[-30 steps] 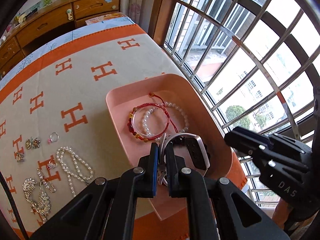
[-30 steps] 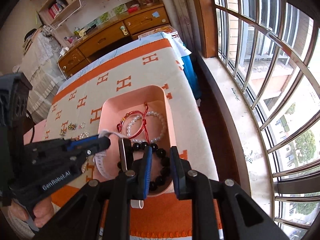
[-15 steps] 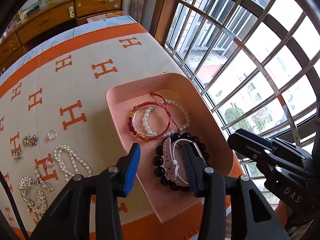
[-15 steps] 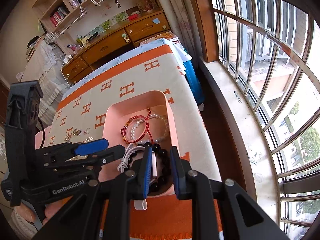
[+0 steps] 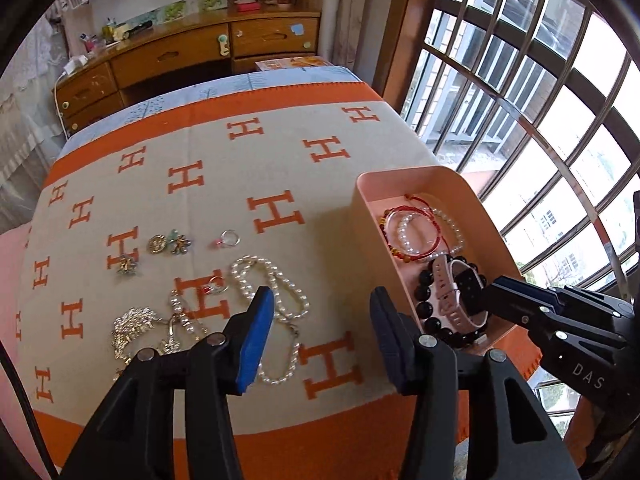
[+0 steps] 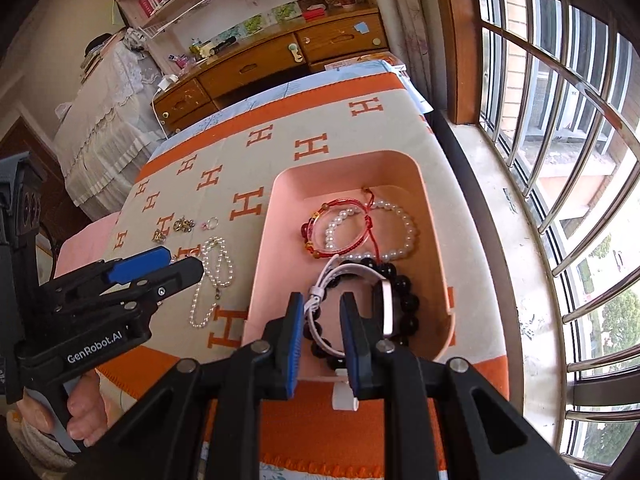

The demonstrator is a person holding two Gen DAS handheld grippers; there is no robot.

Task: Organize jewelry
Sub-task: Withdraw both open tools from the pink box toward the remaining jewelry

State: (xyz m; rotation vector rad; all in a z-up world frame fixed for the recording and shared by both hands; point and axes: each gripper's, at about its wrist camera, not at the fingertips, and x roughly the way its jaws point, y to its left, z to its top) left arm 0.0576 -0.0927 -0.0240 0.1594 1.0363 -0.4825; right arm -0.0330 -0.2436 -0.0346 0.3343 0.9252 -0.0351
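Jewelry is split between two places: bracelets and a pink watch (image 6: 360, 280) lie in the pink tray (image 6: 434, 216) on the right, while a pearl necklace (image 5: 276, 300), a ring (image 5: 229, 238) and brooches lie loose on the blanket (image 5: 224, 152) to the left. I judge the next pick is in hand. My left hand-held gripper (image 5: 320, 334) hangs wide open and empty above the pearl necklace; it needs lowering over the strand. My right hand-held gripper (image 6: 320, 336) is partly open, holding nothing, over the tray's near end.
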